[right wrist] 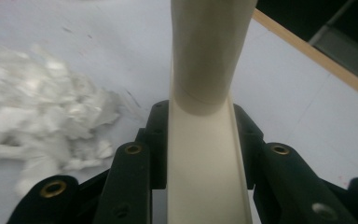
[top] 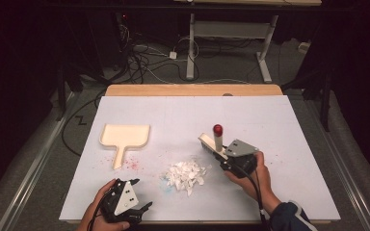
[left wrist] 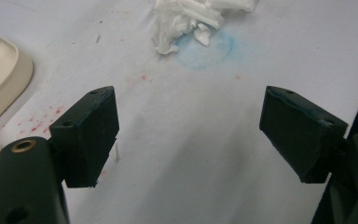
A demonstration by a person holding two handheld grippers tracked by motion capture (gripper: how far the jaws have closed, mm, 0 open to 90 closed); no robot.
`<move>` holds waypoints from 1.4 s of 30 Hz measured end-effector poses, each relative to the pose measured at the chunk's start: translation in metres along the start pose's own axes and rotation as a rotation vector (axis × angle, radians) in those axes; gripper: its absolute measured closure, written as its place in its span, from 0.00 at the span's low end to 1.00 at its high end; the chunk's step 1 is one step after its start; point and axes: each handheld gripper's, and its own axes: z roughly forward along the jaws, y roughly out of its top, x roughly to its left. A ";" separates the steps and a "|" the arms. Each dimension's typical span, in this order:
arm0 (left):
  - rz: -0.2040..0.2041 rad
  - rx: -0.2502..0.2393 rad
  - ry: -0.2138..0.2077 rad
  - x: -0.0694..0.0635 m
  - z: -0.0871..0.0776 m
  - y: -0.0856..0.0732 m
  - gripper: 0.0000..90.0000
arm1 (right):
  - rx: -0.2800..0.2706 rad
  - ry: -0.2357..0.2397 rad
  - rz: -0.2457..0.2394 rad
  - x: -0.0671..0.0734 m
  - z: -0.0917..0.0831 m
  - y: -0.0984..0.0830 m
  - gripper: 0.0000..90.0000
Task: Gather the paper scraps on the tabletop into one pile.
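A cream brush (top: 217, 139) with a red-capped handle stands tilted right of the table's middle, its bristle head toward the left. My right gripper (top: 220, 154) is shut on its cream body (right wrist: 209, 56), which runs up between the jaws. A pile of white paper scraps (top: 186, 174) lies just left of that gripper, also seen close by in the right gripper view (right wrist: 42, 112). A cream dustpan (top: 125, 136) lies flat at the left, handle toward the front. My left gripper (top: 143, 193) is open near the front edge, its jaws wide apart (left wrist: 189, 121) over bare sheet, the scraps (left wrist: 186, 18) ahead.
A white sheet (top: 270, 125) covers the table, with a wooden strip (top: 192, 90) showing at the far edge. Red specks (top: 135, 161) dot the sheet beside the dustpan handle, and a faint blue stain (left wrist: 205, 49) lies by the scraps. Cables and another table's legs (top: 191, 48) stand beyond.
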 end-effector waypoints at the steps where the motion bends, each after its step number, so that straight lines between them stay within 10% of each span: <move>1: -0.001 -0.002 -0.001 0.000 0.000 0.000 0.20 | -0.003 -0.010 -0.006 0.004 0.005 0.001 0.75; 18: -0.009 -0.011 0.000 0.001 -0.002 -0.002 0.20 | -0.071 0.149 -0.007 0.068 0.022 0.037 0.75; 34: -0.009 -0.014 0.026 0.001 -0.005 -0.003 0.20 | -0.103 0.070 0.063 -0.006 -0.037 0.016 0.75; 42: -0.013 -0.003 0.028 0.002 -0.004 -0.003 0.20 | -0.057 0.145 0.075 -0.034 -0.081 -0.017 0.75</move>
